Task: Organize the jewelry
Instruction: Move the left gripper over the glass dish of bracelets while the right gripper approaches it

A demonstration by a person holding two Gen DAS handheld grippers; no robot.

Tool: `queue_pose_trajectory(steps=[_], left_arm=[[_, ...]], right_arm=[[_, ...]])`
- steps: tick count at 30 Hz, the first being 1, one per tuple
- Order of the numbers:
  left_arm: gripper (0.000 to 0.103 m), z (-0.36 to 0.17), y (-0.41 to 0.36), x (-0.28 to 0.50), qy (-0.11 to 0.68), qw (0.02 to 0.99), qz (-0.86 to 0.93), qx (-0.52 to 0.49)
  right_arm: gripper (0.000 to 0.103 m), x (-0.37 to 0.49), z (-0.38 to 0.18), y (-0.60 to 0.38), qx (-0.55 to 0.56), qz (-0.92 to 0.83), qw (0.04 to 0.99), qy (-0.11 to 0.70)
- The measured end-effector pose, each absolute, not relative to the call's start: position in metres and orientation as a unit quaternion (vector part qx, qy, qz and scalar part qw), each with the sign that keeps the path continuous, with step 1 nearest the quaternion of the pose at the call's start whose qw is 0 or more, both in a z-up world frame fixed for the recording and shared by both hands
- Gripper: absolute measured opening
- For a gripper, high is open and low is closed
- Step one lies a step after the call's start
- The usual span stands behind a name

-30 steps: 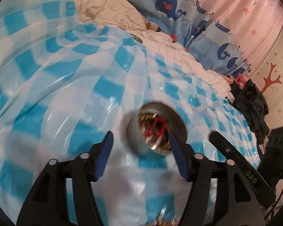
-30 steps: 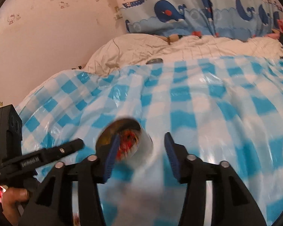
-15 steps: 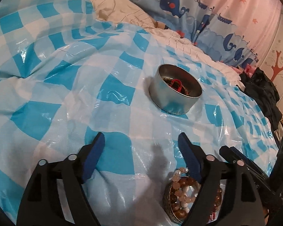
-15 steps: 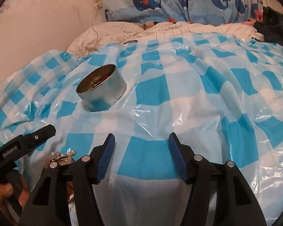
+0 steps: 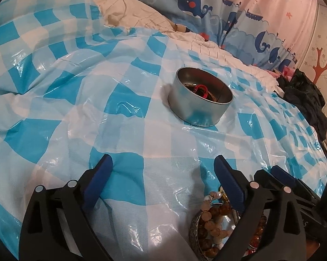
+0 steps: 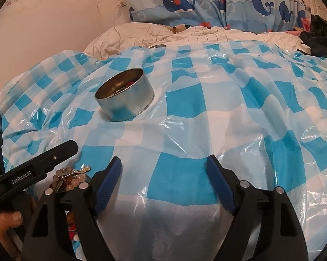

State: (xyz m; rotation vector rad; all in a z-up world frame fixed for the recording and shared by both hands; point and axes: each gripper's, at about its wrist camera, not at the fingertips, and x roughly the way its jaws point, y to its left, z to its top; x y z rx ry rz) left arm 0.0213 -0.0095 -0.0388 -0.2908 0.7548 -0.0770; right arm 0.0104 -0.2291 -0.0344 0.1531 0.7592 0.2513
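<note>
Both claws (image 5: 163,182) (image 6: 163,182) just opened wide, empty.

We are in a home bedroom: a bed (image 6: 239,38) with rumpled white bedding, whale-print curtains (image 6: 207,2), decorated wallpaper (image 5: 324,50).

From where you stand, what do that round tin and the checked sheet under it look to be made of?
The round tin looks like bare metal: dull silver wall, soft reflections. The checked sheet seems thin plastic film: glossy highlights, sharp crinkles, slightly see-through.
</note>
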Motion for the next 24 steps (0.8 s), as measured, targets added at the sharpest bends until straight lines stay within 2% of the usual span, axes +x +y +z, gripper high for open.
queue_pose_trajectory(steps=[5, 24], left_arm=[[0.091, -0.039, -0.0131, 0.0227, 0.371, 0.918, -0.035, -0.133], [0.092, -0.0412, -0.0157, 0.025, 0.375, 0.918, -0.032, -0.125]], right_arm=[[0.083, 0.0086, -0.0343, -0.2252, 0.065, 0.125, 0.918, 0.37], [0.085, 0.0086, -0.0349, -0.2238, 0.063, 0.125, 0.918, 0.37]])
